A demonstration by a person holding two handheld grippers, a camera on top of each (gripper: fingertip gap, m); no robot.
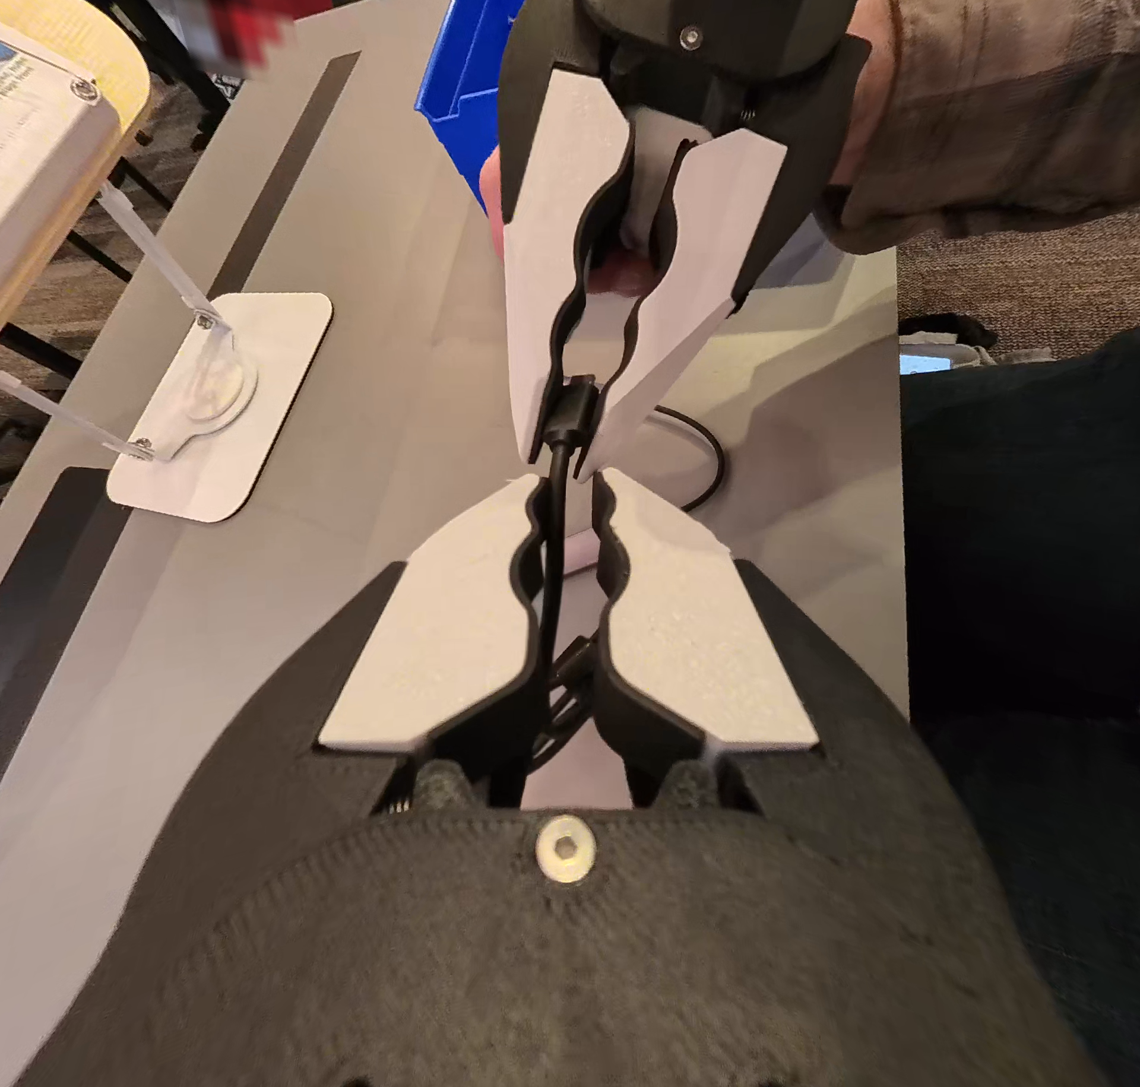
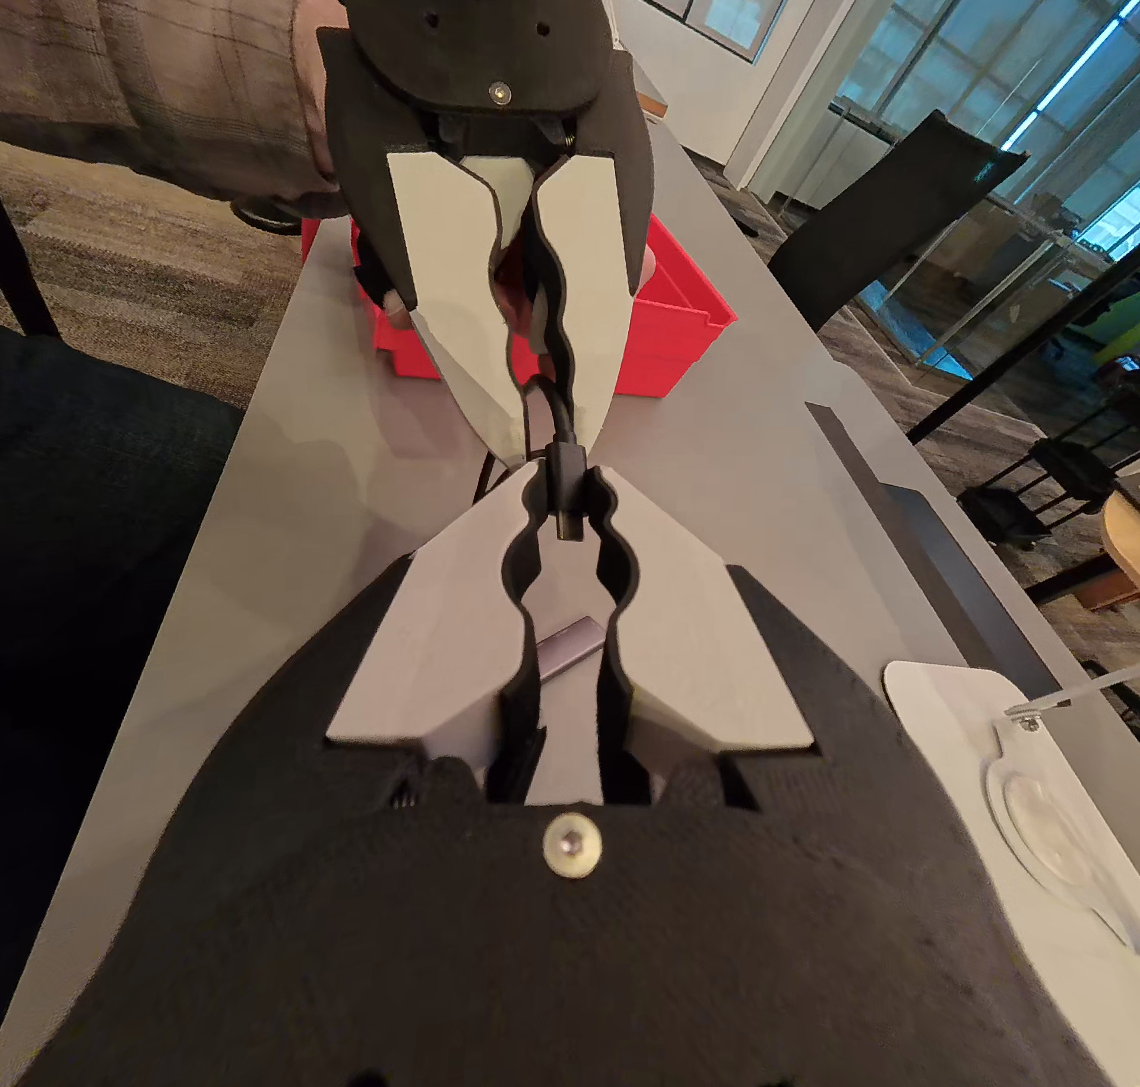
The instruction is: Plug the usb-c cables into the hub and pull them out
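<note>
My right gripper (image 2: 567,484) is shut on the black USB-C plug (image 2: 567,490) and holds it above the grey table (image 2: 345,440). The plug's metal tip points back toward the camera. The same gripper shows in the left wrist view (image 1: 558,471), coming from above with the plug (image 1: 570,410) between its tips. The plug's cable (image 1: 555,539) runs down between the fingers of my left gripper (image 1: 564,487), whose jaws stand a narrow gap apart, wider than the cable. The grey hub (image 2: 570,644) lies on the table under the right gripper. A second black plug (image 1: 574,669) lies below the left gripper.
A blue bin (image 1: 475,70) and a red bin (image 2: 678,329) stand at opposite ends of the table. A white base plate with a clear stand (image 1: 222,410) sits on one side. A cable loop (image 1: 709,459) lies near the table's edge. A person's plaid sleeve (image 1: 987,101) is behind the right gripper. Only a small space, under 4 cm, lies between the two pairs of fingers.
</note>
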